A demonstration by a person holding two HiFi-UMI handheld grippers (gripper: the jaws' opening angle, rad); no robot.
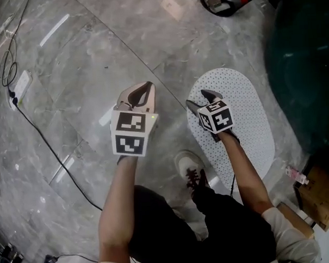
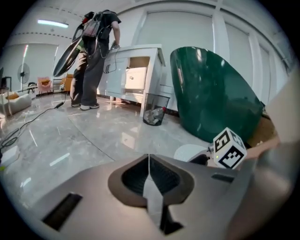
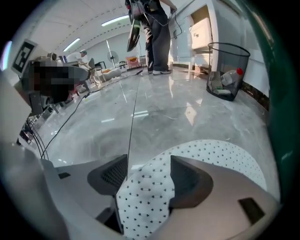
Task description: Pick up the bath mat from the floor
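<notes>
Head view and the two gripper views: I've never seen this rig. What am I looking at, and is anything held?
There is no robot. A person holds a two-jaw gripper in each hand, and the marker cubes are part of the grippers. The head view looks steeply down from the person's head. Each gripper view rides on its gripper and looks along its jaws. On the floor lie a white dotted mat and a black cable. The person's shoe stands beside the mat. The left gripper is shut and empty over bare floor. The right gripper is open over the mat's left edge. The mat shows between its jaws but is not pinched. Nothing is held.
</notes>
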